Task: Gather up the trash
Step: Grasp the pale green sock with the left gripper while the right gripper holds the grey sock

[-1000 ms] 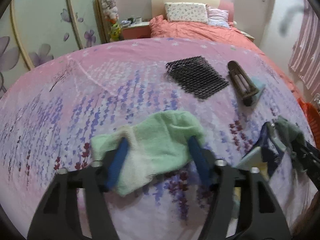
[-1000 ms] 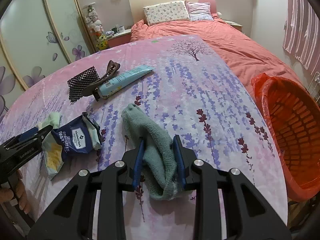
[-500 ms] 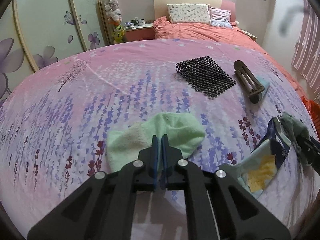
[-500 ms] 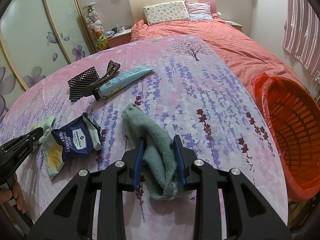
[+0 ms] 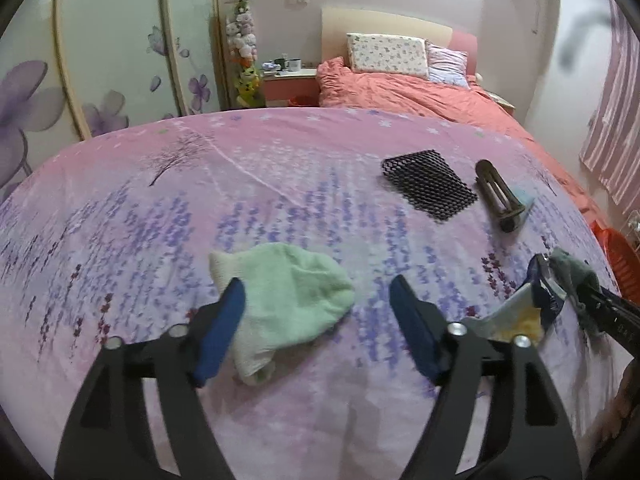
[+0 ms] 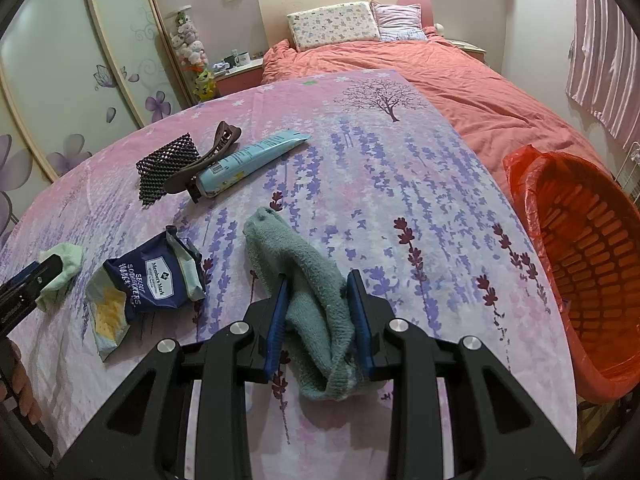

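My left gripper (image 5: 316, 300) is open just above the cloth-covered table, its left finger over the edge of a light green sock (image 5: 288, 300); the sock also shows in the right wrist view (image 6: 64, 276). My right gripper (image 6: 320, 300) is shut on a grey-green sock (image 6: 308, 280) that lies on the cloth. A torn dark blue snack wrapper (image 6: 148, 284) lies between the two socks and shows at the right of the left wrist view (image 5: 536, 304). An orange basket (image 6: 592, 264) with a red bag liner stands off the table's right edge.
A black mesh mat (image 6: 166, 166), a brown hair claw (image 6: 208, 164) and a light blue tube (image 6: 252, 156) lie farther back on the pink floral cloth (image 6: 400, 184). A bed with a coral duvet (image 6: 460, 80) stands behind.
My left gripper shut half a second ago and is now open again, shifted to the right of the green sock. The right gripper has stayed shut on the grey-green sock.
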The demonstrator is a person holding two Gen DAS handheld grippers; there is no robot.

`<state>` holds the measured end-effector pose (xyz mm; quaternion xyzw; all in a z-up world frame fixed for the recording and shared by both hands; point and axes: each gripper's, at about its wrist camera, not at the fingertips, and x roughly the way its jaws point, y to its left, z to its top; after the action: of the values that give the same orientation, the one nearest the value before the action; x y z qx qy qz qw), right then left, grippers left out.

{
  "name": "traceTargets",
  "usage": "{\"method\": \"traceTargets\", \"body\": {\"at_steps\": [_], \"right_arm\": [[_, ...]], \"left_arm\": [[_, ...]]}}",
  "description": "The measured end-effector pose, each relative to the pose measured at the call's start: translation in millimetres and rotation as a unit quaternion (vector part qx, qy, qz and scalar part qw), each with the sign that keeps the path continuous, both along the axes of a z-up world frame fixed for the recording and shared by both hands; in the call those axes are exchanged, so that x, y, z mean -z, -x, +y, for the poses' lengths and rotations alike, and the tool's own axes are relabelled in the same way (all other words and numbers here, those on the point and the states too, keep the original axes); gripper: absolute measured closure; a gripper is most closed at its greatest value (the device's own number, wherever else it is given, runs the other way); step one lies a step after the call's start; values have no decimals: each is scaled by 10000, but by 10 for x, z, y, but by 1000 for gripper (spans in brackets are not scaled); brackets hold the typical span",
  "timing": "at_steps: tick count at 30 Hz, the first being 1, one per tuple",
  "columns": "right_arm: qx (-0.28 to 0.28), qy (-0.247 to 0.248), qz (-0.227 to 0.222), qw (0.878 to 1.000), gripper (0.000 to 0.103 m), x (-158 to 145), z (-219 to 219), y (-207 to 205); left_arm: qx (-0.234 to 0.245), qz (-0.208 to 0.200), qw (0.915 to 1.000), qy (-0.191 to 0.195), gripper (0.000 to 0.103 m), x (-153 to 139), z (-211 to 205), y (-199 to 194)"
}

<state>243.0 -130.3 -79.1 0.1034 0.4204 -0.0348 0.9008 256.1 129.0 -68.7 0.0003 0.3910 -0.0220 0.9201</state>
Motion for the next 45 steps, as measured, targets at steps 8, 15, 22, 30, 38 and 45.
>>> {"method": "traceTargets", "body": {"at_steps": [8, 15, 22, 30, 38, 45], "right_arm": [[-3, -23, -4, 10000, 72, 2, -1, -4], [-6, -31, -5, 10000, 72, 1, -11, 1], [-7, -33, -5, 10000, 72, 2, -11, 0], [-8, -37, -5, 10000, 72, 3, -19, 1], [-12, -1, 1, 10000, 72, 2, -24, 4], [-13, 19, 5, 10000, 72, 0, -16, 2]], "left_arm": [[84, -12, 9947, 1022, 10, -114, 294, 33], [-278, -191, 9994, 72, 10, -258, 270, 16], [-564, 377, 9970, -375, 17, 81, 338, -71], [-358, 466, 9983, -60, 76, 196, 96, -277], [-339, 481, 9983, 4, 78, 196, 110, -314], [-341, 486, 9981, -134, 78, 194, 68, -325]]}}
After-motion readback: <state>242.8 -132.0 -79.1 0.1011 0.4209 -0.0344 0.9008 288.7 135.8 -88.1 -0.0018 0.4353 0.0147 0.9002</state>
